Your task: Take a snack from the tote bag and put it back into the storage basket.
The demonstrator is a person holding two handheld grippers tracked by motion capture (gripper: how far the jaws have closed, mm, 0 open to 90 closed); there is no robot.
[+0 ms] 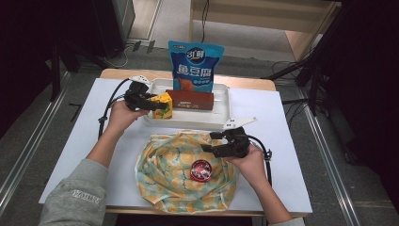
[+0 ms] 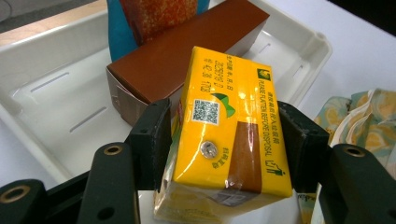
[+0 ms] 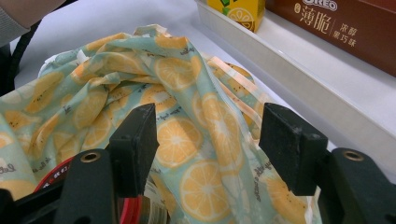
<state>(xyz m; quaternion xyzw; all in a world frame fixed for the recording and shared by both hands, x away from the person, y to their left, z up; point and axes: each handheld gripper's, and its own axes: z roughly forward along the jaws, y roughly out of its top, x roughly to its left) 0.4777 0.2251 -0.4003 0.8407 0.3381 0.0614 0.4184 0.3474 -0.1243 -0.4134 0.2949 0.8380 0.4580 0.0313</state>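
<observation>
Two tongs are busy. Left tongs (image 2: 224,140) squeeze the yellow carton (image 2: 229,135) over the white tray's (image 1: 221,115) left end. Right tongs (image 3: 210,144) gape wide around a fold of the orange-print bag (image 3: 187,135), gripping nothing. Carton could slip if the squeeze loosens, or crush
</observation>
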